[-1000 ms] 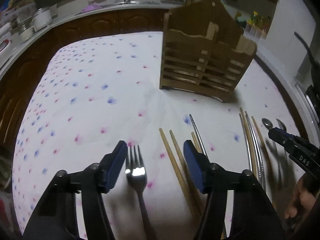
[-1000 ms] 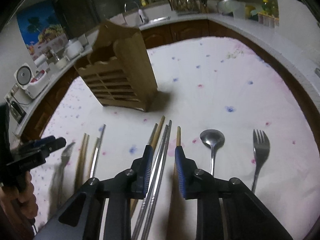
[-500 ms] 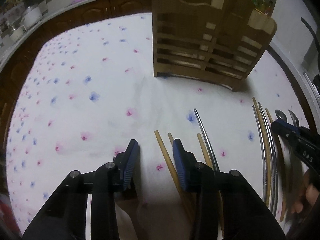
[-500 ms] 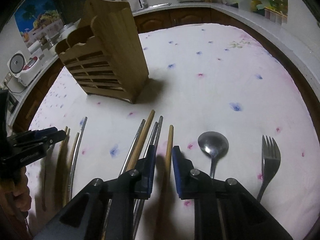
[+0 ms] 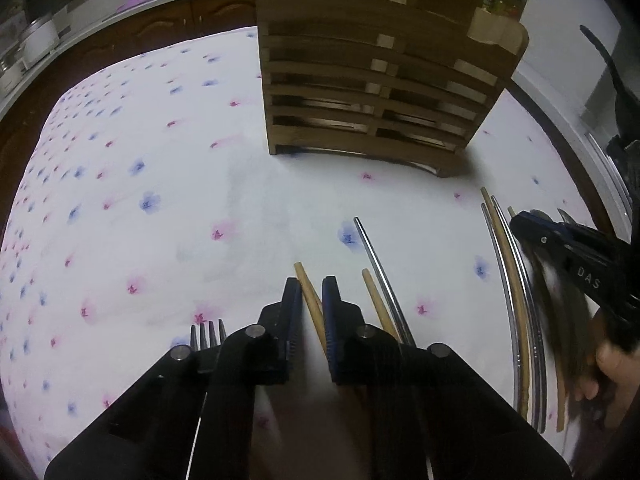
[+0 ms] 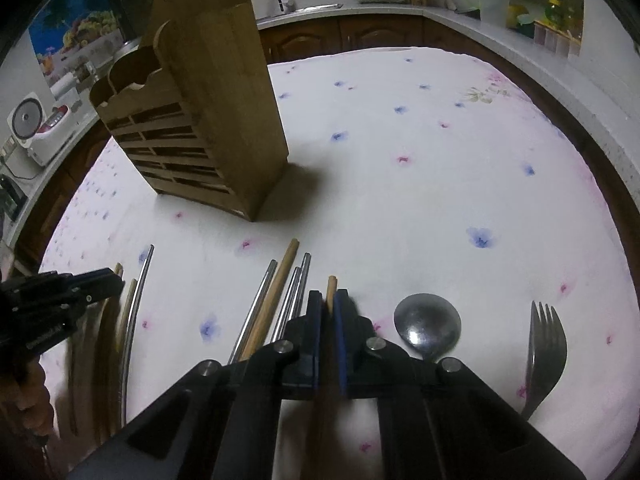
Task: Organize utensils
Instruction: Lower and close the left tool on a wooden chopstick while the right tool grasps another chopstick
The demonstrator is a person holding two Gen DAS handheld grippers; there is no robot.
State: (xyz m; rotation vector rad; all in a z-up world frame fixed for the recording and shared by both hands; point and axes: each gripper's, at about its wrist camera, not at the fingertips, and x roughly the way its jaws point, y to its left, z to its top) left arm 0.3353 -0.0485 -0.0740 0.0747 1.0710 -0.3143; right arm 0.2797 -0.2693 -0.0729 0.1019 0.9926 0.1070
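A slatted wooden utensil holder stands upright on the flowered tablecloth; it also shows in the right wrist view. My left gripper is shut on a wooden chopstick, with a fork to its left and another wooden chopstick and a metal chopstick to its right. My right gripper is shut on a wooden chopstick. Left of it lie metal chopsticks and a wooden chopstick. A spoon and a fork lie to its right.
The table's cloth stretches behind the utensils. A kitchen counter with jars and a sink runs around the table. A rice cooker sits at far left. The right gripper shows in the left wrist view.
Both grippers have closed: the left moved right off the fork and shut on a wooden chopstick, the right shut on its wooden chopstick. Both moved closer to the holder.
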